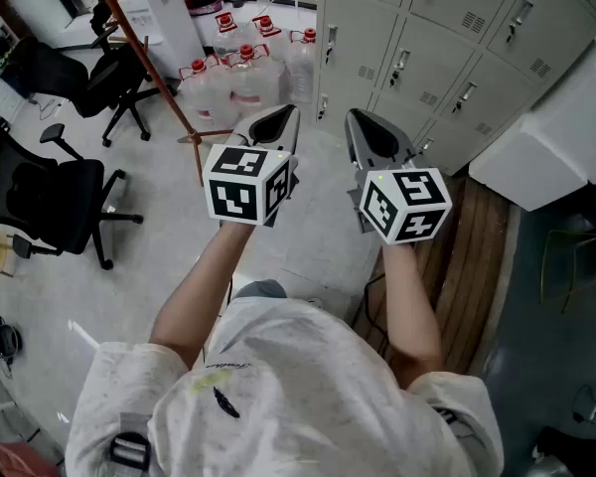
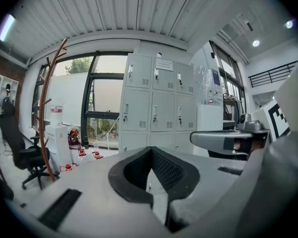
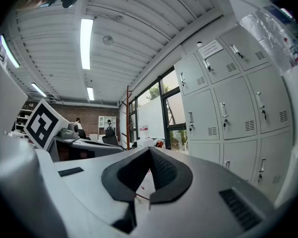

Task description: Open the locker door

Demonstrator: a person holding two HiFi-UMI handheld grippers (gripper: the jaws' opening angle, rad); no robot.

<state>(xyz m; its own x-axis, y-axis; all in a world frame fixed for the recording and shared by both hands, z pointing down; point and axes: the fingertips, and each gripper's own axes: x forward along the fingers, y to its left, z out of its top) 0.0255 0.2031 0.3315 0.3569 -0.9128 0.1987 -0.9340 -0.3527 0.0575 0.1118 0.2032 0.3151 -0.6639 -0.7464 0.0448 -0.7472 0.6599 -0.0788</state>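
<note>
Both sets of jaws are together and empty: left gripper (image 1: 288, 112), right gripper (image 1: 356, 117). I note the lockers (image 1: 447, 58) ahead, well apart, doors in view closed. They lie forward and rightward, so the right gripper is nearer.

Head view: open lane to lockers; clutter on the left, box on the right.
Bare floor (image 1: 323, 235) runs unbroken from frame centre up to the lockers (image 1: 457, 58) at upper right. Bottles (image 1: 240, 73) stand just left of the locker bank, at upper centre. A slanted coat stand (image 1: 139, 53) crosses the upper left beside them. Chairs (image 1: 55, 197) fill the left edge. A white box (image 1: 551, 142) crowds the lockers at right, above wood planking (image 1: 472, 256).
</note>
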